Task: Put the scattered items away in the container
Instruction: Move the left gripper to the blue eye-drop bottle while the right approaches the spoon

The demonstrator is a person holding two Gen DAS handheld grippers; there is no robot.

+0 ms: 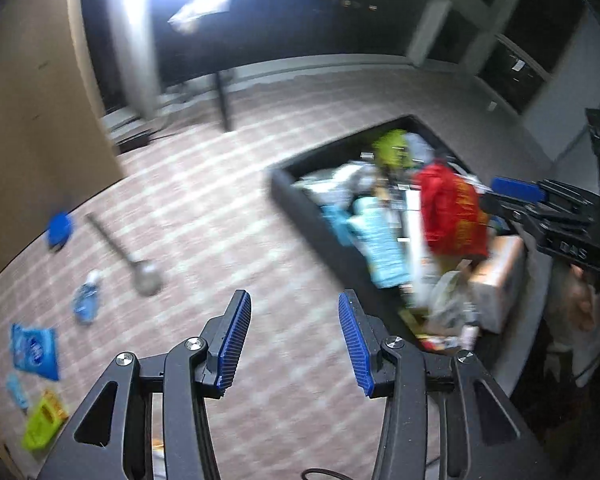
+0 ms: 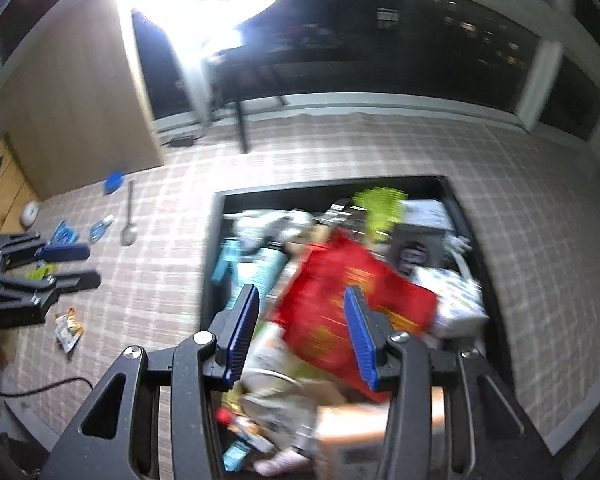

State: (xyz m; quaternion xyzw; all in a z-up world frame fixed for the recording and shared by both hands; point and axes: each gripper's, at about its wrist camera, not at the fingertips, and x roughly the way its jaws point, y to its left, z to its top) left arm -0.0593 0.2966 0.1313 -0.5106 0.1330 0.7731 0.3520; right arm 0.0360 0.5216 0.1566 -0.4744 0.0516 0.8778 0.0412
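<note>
Overhead, both grippers' fingers spread, empty: left gripper (image 1: 294, 338), right gripper (image 2: 302, 330); black container (image 2: 212, 240) crammed, red packet (image 2: 340, 300) topmost

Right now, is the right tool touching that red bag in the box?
Cannot tell. In the right wrist view the right tool is open with the red bag between and beyond its fingers, but blur hides any gap. The left wrist view is no clearer.

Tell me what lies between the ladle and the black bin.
Only bare checked cloth between ladle and bin, shown in the right wrist view.
</note>
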